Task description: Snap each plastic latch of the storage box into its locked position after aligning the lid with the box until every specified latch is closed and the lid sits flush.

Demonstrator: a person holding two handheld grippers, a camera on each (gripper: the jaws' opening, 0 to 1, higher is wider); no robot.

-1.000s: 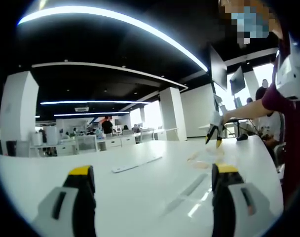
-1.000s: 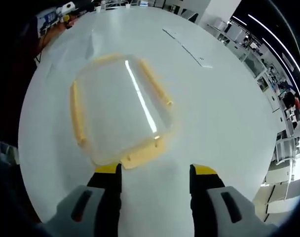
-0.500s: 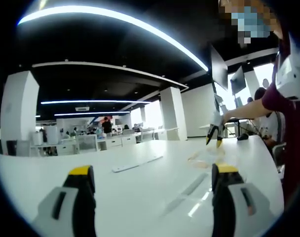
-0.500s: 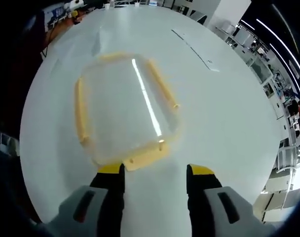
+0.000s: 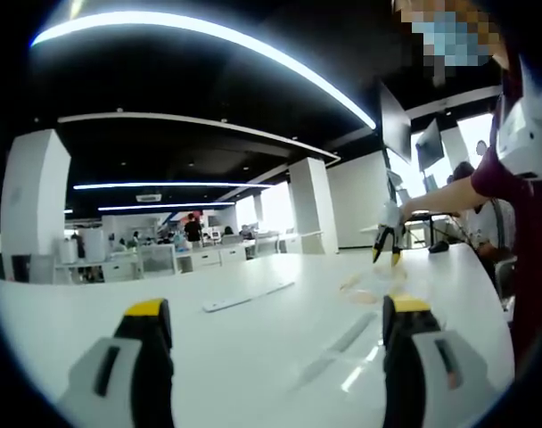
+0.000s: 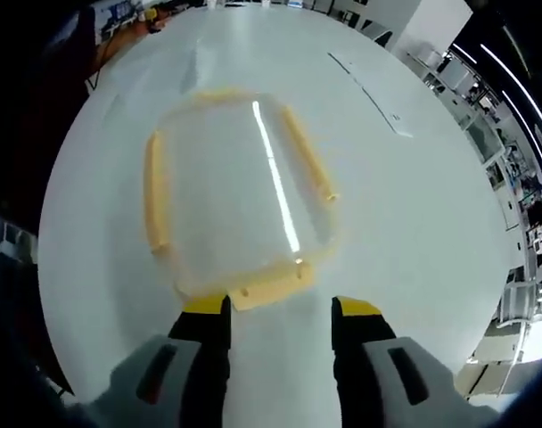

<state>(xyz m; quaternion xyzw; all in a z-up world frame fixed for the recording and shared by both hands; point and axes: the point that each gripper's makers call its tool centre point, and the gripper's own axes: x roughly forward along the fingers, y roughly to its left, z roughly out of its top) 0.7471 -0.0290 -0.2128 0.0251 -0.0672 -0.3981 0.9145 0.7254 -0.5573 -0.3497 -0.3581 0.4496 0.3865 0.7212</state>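
Observation:
The clear storage box (image 6: 231,201) with its clear lid on top rests on the white table (image 6: 405,232). Yellow latches run along its left side (image 6: 154,192), right side (image 6: 308,167) and far end (image 6: 219,94). The near-end latch (image 6: 266,287) lies just in front of my right gripper (image 6: 275,309), whose yellow-tipped jaws stand open with nothing between them. In the left gripper view, my left gripper (image 5: 275,315) hangs open over bare table, far from the box (image 5: 371,287). The right gripper (image 5: 386,252) hovers above the box there, held by a person's arm.
A flat white strip (image 5: 247,295) lies on the table beyond the left gripper; the same strip (image 6: 369,91) is right of the box. A person in a dark red top (image 5: 525,205) stands at the table's edge. Desks, pillars and people are far behind.
The right gripper has crept closer to the box's near-end latch, and its jaws have narrowed slightly. The left gripper view is unchanged.

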